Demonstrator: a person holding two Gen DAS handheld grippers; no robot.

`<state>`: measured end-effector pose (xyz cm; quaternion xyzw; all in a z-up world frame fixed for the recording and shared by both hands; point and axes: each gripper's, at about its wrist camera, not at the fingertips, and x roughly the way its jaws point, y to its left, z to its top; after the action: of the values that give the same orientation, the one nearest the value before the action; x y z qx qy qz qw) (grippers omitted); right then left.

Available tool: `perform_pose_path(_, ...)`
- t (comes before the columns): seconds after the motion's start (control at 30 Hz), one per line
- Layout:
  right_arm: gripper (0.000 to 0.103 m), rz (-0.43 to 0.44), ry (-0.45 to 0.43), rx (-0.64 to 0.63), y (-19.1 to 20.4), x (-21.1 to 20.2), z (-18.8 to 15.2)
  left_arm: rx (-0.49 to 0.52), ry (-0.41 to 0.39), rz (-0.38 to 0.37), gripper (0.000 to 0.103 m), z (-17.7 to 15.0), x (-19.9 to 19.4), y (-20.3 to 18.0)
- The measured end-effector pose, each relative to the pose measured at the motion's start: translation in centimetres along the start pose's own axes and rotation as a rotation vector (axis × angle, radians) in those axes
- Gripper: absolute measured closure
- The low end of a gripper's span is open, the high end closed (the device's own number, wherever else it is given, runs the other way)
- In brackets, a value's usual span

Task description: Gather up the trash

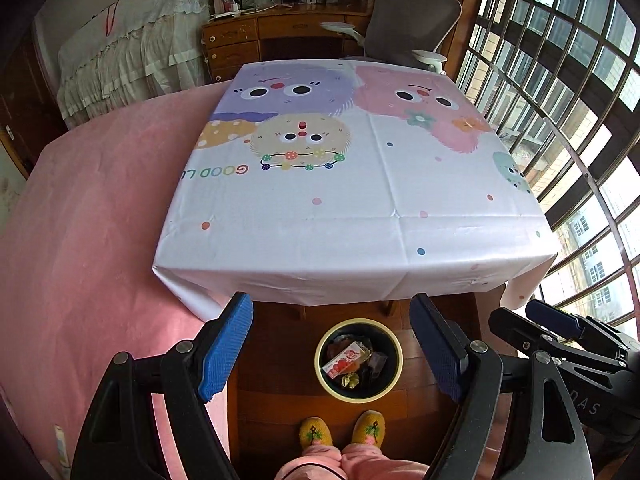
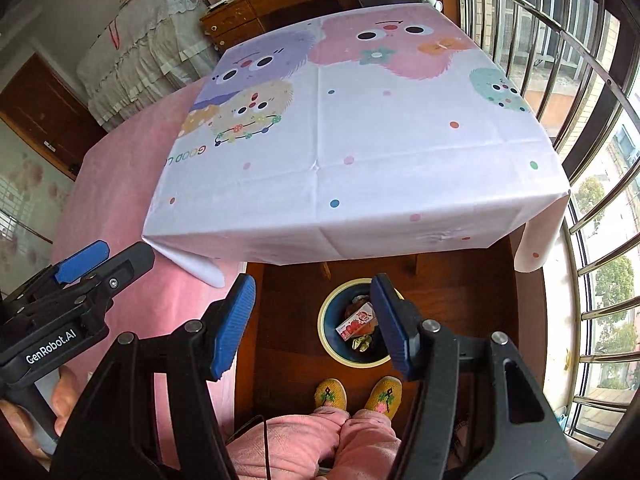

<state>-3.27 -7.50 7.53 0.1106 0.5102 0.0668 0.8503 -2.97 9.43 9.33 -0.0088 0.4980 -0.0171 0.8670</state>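
A round bin (image 1: 396, 376) with a pale rim stands on the wooden floor in front of the table. It holds a red and white carton (image 1: 345, 360), dark wrappers and a crumpled gold wrapper (image 1: 350, 381). My left gripper (image 1: 336, 344) hangs open high above the bin with nothing between its blue pads. In the right wrist view the same bin (image 2: 326, 334) and carton (image 2: 357, 321) lie below my right gripper (image 2: 314, 328), which is open and holds nothing. The right finger hides part of the bin's rim. The left gripper (image 2: 86, 264) shows at the left of that view.
A table under a white cartoon-print cloth (image 1: 352, 200) fills the middle. A pink bed (image 1: 88, 220) lies to the left. A person's yellow slippers (image 1: 342, 432) and pink trousers stand just behind the bin. A barred window (image 1: 580, 120) runs along the right. A desk and grey chair (image 1: 412, 20) stand beyond.
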Motion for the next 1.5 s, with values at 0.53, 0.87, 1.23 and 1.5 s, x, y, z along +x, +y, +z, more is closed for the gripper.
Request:
perform_pose_path(0.53,0.042,-0.049,-0.155,-0.068,2.1,-5.5,1.1,-0.003,-0.12,0.041,0.021,0.6,-4.9,-2.2)
perform_pose_path(0.87,0.042,-0.055,-0.159,-0.071,2.4,-5.5,0.9,-0.008,-0.126,0.058,0.021,0.8,-4.3,-2.2)
perform_pose_path(1.23,0.042,-0.069,-0.167,-0.089,1.3,-5.6,2.1,-0.005,-0.127,0.057,0.021,0.8,-4.0,-1.9)
perform_pose_path(1.5,0.042,-0.087,-0.171,-0.09,0.3,-5.4,2.3,-0.009,-0.115,0.059,0.021,0.9,-3.5,-2.5)
